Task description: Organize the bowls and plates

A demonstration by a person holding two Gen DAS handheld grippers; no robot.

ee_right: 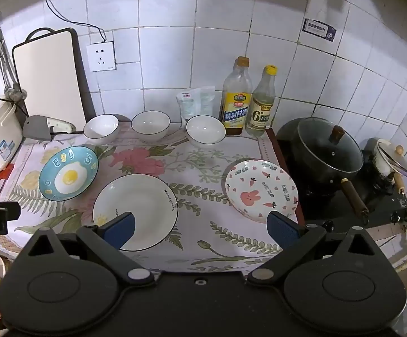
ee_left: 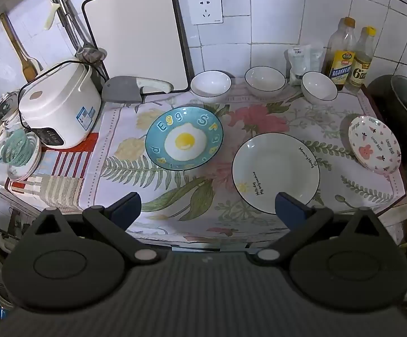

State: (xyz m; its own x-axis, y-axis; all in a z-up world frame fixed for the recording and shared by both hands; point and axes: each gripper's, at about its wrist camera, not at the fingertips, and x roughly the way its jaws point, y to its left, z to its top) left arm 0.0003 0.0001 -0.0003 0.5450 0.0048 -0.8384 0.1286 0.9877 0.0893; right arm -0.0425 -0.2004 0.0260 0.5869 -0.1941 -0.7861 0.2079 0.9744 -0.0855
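Three plates lie apart on the floral cloth: a blue egg plate, a white plate with black rim, and a pink rabbit plate. Three white bowls stand in a row by the wall: left bowl, middle bowl, right bowl. My left gripper hovers open above the cloth's near edge, holding nothing. My right gripper is open and empty too, between the white and rabbit plates.
A rice cooker and a sheathed cleaver sit at the left, with a cutting board against the wall. Two bottles stand behind the bowls. A lidded black pot is on the stove at the right.
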